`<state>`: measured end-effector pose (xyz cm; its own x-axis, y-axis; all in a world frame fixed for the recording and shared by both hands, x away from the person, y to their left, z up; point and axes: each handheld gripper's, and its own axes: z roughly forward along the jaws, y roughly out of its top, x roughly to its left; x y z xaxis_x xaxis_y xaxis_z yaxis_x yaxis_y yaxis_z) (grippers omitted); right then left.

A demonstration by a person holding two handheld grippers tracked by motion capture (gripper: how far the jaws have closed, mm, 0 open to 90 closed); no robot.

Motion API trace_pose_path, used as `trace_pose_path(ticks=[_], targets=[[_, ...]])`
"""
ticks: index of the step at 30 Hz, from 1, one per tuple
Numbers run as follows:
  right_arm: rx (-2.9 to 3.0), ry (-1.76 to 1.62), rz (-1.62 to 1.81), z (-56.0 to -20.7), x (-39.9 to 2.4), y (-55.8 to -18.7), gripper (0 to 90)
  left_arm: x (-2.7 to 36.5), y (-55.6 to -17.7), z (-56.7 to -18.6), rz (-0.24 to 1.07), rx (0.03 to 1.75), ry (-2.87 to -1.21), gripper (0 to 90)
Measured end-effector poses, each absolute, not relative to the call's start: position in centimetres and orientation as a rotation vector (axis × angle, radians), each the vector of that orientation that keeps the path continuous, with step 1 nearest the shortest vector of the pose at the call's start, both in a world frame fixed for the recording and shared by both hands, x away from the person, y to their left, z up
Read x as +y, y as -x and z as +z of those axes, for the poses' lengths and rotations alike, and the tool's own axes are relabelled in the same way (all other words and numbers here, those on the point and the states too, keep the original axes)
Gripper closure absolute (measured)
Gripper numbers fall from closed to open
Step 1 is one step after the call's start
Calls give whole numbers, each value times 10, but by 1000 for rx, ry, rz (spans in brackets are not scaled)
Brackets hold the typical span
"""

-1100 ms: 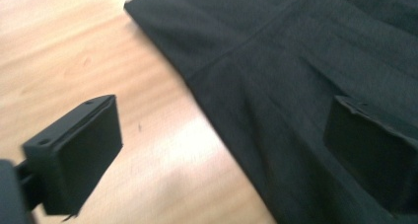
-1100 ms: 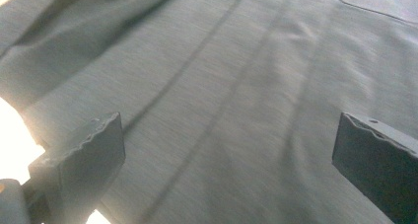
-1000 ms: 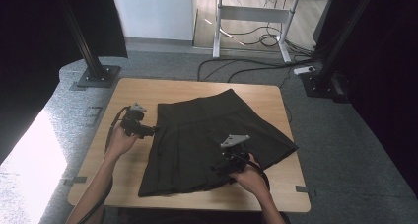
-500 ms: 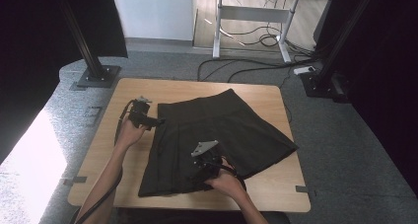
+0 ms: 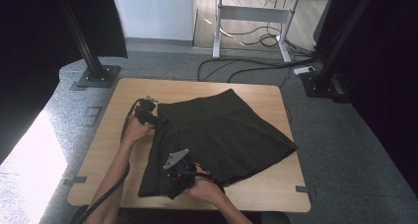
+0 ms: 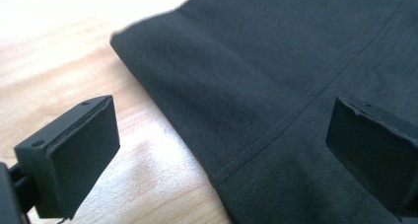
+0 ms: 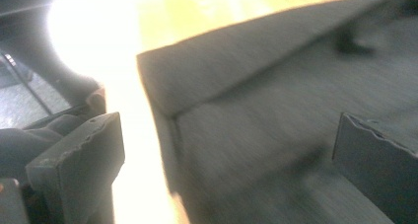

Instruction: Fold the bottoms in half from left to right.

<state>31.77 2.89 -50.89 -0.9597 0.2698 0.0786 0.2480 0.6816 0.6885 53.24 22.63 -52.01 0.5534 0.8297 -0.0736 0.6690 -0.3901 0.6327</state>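
Note:
A black pleated skirt [image 5: 224,135] lies flat on the wooden table [image 5: 113,150], waistband toward the far side. My left gripper [image 5: 158,120] is at the skirt's upper left corner. In the left gripper view its jaws [image 6: 224,130] stand wide and have just been opening; the skirt's edge [image 6: 276,61] lies below them, and the pads are off the cloth. My right gripper [image 5: 168,182] hovers over the skirt's near left part. It [image 7: 231,135] is open too, with the folded cloth corner [image 7: 256,81] ahead and nothing gripped.
Bare wood [image 6: 74,51] runs along the skirt's left side and near edge. Black stand bases [image 5: 96,76] [image 5: 323,83] sit on the grey floor behind the table. Cables [image 5: 246,66] and a desk frame [image 5: 256,17] lie farther back.
The right gripper has slid left across the skirt, from its right hem to its near left part. The left gripper has moved right to the skirt's upper left corner.

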Motion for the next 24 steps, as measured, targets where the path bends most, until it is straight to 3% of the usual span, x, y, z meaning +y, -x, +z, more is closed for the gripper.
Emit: trace_pose_path(ticks=[11, 20, 24], targets=[[2936, -340, 1026, -539, 65, -313, 0, 215, -537, -540, 353, 1180, -2182, 0], [2875, -305, 1013, -545, 74, -313, 0, 215, -541, -544, 374, 1222, -2157, 0], [2871, -351, 989, -542, 74, -312, 59, 215, -538, -543, 374, 1193, -2154, 41]])
